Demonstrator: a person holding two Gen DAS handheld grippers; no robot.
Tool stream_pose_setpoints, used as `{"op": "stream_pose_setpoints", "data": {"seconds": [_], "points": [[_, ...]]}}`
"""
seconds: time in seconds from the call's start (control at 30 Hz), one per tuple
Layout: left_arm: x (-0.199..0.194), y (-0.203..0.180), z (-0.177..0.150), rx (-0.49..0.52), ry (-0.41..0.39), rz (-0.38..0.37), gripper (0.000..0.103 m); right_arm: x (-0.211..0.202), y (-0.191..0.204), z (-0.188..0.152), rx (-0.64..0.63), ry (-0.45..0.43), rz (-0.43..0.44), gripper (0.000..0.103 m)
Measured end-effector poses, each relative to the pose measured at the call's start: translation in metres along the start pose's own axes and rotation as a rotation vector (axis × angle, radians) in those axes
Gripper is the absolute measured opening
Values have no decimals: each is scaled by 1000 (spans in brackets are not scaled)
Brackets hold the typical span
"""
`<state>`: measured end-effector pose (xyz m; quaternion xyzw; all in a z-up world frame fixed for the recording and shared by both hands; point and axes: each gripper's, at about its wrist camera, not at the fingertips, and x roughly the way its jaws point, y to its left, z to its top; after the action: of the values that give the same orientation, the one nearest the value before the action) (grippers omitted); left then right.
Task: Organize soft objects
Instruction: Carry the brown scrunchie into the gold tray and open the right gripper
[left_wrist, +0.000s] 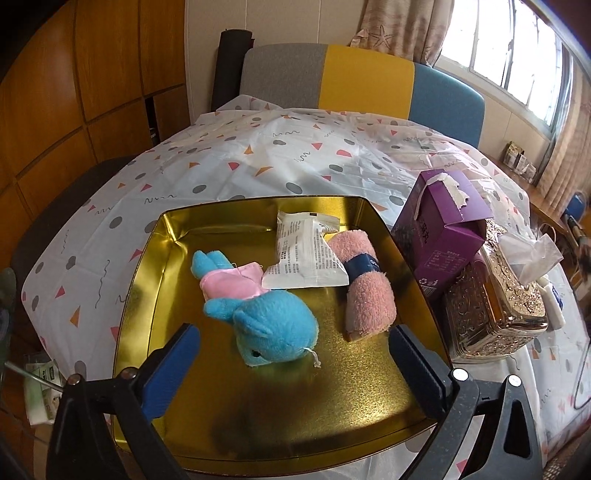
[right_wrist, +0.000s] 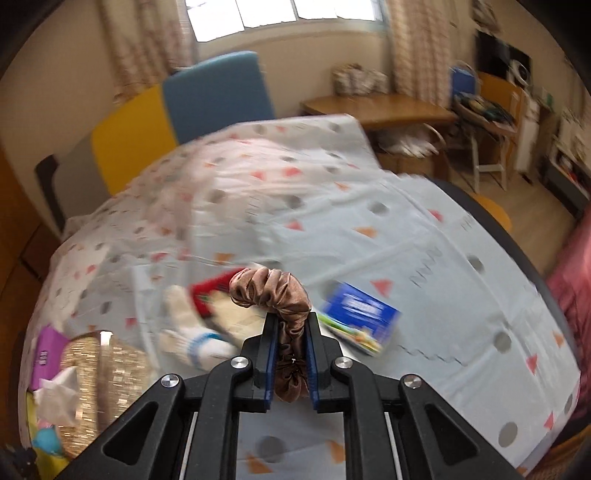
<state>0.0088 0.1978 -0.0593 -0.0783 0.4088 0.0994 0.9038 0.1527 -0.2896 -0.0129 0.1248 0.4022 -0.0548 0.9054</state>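
Blue plush toy (left_wrist: 269, 325) — head nearest, lengthwise

A table covered by a white cloth (left_wrist: 258, 162) printed with grey dots and pink and orange triangles carries everything. A gold tin tray (left_wrist: 162, 258) sits at its near edge. Just beside the tray's right side stand a purple carton (left_wrist: 439, 236) and an ornate gold tissue box (left_wrist: 495, 314), touching each other. Farther toward the right edge lie a white glove (right_wrist: 192, 332), a red packet (right_wrist: 210, 291) and a blue box (right_wrist: 364, 314), all blurred.
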Motion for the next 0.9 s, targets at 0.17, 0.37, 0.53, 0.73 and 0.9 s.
{"op": "stream_pose_setpoints", "data": {"seconds": [0.17,0.37,0.53,0.73,0.9], "points": [[-5,8,1,-16,-18,7,103,-19,110,13,-201,-19,161,12],[-11,24,2,-31,-47,48,103,-42,242,-29,-466,12,417,12],[-15,42,2,-65,-72,69,103,-54,314,-106,-686,106,559,12],[-17,56,0,-106,-92,89,103,-32,348,-184,-845,225,538,15],[-16,61,0,-117,-95,112,103,-7,352,-217,-888,293,481,20]]}}
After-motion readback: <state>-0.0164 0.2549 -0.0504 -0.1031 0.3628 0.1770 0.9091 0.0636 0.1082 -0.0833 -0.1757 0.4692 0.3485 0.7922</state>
